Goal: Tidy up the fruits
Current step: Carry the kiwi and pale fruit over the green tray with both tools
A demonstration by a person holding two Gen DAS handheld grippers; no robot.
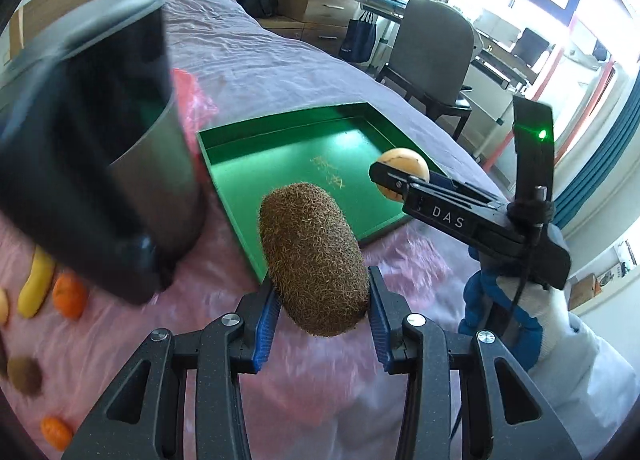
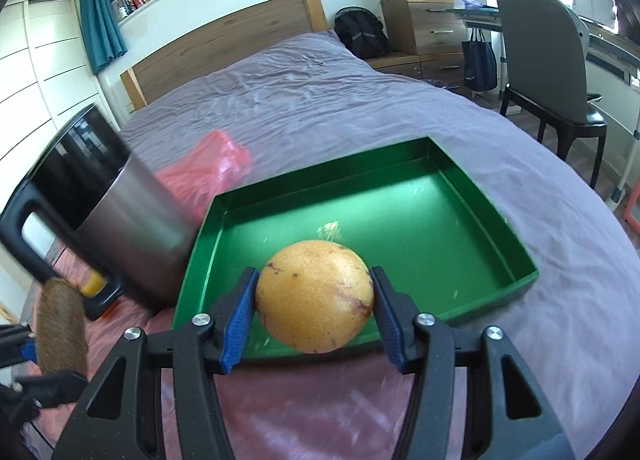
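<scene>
My left gripper point(image 1: 322, 306) is shut on a fuzzy brown kiwi point(image 1: 314, 260), held just short of the near edge of the green tray point(image 1: 280, 148). My right gripper point(image 2: 314, 308) is shut on a round yellow-orange fruit point(image 2: 316, 296) above the tray's point(image 2: 460, 220) near edge. From the left wrist camera the right gripper point(image 1: 394, 180) shows at the right with that fruit point(image 1: 402, 162), held by a gloved hand point(image 1: 520, 312). The kiwi point(image 2: 60, 324) also appears at the far left of the right wrist view. The tray's floor is bare.
A steel bin with a black lid point(image 1: 100, 148) stands left of the tray on a pink plastic sheet point(image 1: 208, 324). A banana point(image 1: 36, 284), two oranges point(image 1: 70, 294) and another kiwi point(image 1: 24, 378) lie at the left. A chair point(image 1: 432, 48) and desk stand beyond the bed.
</scene>
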